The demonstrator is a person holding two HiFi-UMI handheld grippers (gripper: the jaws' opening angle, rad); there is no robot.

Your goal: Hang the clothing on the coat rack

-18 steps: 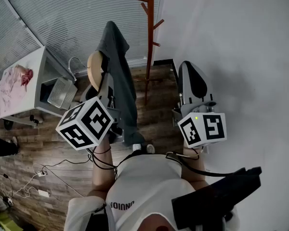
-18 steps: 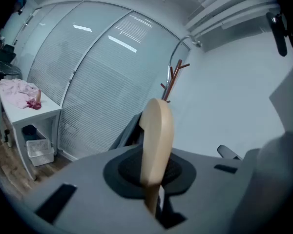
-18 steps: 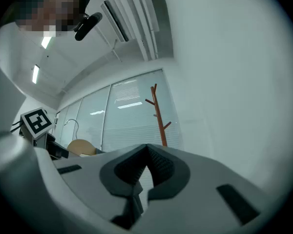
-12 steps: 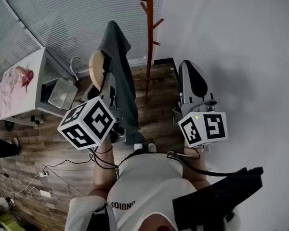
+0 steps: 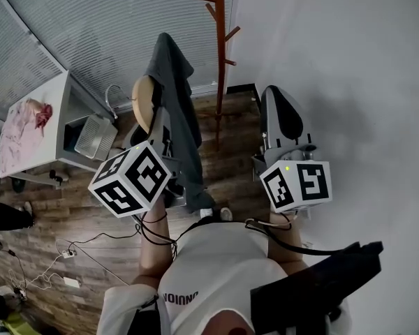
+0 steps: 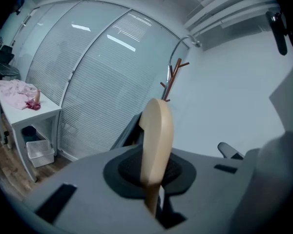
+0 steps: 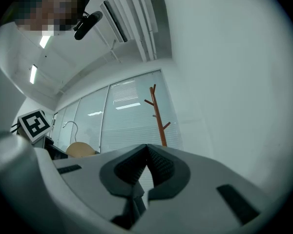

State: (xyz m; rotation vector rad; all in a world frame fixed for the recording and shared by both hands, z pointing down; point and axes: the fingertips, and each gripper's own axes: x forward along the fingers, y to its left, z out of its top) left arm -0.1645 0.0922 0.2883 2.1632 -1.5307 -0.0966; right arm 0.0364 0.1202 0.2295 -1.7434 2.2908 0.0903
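Slowly the left hand-held gripper (image 5: 156, 125) — clamped on the wooden hanger (image 5: 142, 100) bearing the grey garment (image 5: 173, 82) — has edged nearer the coat rack (image 5: 219, 47), so hooking looks close.

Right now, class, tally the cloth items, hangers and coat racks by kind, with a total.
Cloth items: 2 (dark grey garment, pink cloth)
Tan wooden hanger: 1
Reddish-brown wooden coat rack: 1
Total: 4

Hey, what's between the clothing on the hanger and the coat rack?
Nothing. The head view shows only bare wooden floor between the grey garment on its hanger and the coat rack.
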